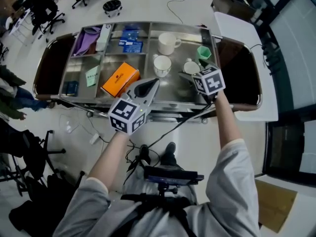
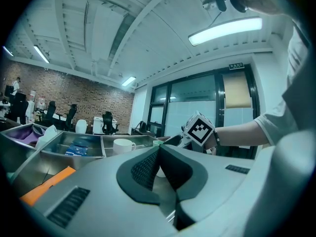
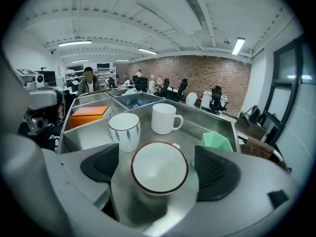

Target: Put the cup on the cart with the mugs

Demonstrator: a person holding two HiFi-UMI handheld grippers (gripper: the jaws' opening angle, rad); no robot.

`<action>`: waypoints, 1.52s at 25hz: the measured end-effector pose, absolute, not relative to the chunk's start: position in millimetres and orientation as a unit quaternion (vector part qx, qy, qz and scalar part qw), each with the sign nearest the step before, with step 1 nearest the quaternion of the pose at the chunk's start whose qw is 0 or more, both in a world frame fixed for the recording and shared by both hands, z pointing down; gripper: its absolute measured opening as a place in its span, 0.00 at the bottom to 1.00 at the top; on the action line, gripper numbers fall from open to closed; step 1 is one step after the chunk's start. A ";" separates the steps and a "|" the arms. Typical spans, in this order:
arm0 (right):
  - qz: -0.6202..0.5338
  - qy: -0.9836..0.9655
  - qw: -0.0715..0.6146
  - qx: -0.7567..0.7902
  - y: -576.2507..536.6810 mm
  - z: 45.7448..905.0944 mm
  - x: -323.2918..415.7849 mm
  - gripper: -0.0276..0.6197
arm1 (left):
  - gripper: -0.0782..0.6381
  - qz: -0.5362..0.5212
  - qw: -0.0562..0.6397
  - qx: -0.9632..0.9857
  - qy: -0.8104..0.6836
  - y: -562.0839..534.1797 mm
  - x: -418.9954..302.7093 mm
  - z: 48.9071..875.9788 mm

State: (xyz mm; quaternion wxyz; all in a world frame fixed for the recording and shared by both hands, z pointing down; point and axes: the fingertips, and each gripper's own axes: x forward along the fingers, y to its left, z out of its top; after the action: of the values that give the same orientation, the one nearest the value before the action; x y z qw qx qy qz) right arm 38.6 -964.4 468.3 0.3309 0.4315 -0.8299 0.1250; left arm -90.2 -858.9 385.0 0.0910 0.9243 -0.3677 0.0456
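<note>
Stainless cart [image 1: 170, 90] floor now carries the brown-rimmed cup [image 1: 191, 66], upright beside the leaf-patterned mug [image 3: 124, 131], with the white mug [image 3: 164, 118] behind it. My right claw [image 3: 158, 168] stands wide apart around the cup, with a gap showing at each pad, so I judge the cup released. To finish cleanly I'd draw that claw straight back and level, without closing, and avoid swinging towards the patterned mug or the green cup [image 3: 216, 142]. My left claw [image 2: 159, 151] is pressed together, empty, near the cart's front.
</note>
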 end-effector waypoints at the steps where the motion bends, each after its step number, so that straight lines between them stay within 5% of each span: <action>1: 0.123 -0.831 0.327 0.433 -960.9 462.8 38.3 0.78 | 0.11 0.046 0.090 0.924 -0.368 -857.5 -92.4 384.6; 8: 0.099 -0.849 0.274 0.441 -923.2 411.1 26.6 0.70 | 0.11 0.051 0.081 0.922 -0.374 -846.4 -110.6 381.1; 13: 0.085 -0.844 0.191 0.495 -892.2 374.9 31.9 0.21 | 0.11 0.054 0.075 0.919 -0.382 -840.8 -130.1 380.6; 16: 0.094 -0.836 0.144 0.521 -869.2 366.0 39.4 0.07 | 0.11 0.057 0.071 0.917 -0.387 -836.5 -141.3 381.4; 28: 0.171 -0.785 0.024 0.595 -774.4 394.1 80.4 0.06 | 0.11 0.060 0.078 0.908 -0.408 -810.2 -182.2 400.5; 38: 0.157 -0.773 0.034 0.614 -740.8 391.4 82.6 0.05 | 0.11 0.059 0.082 0.906 -0.412 -792.2 -195.4 406.2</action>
State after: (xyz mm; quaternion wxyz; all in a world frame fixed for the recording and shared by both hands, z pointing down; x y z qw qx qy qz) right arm 82.6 -740.8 391.4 0.0343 0.6136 -0.7731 0.1569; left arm -195.4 -792.2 406.2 0.0821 0.9057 -0.4116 0.0592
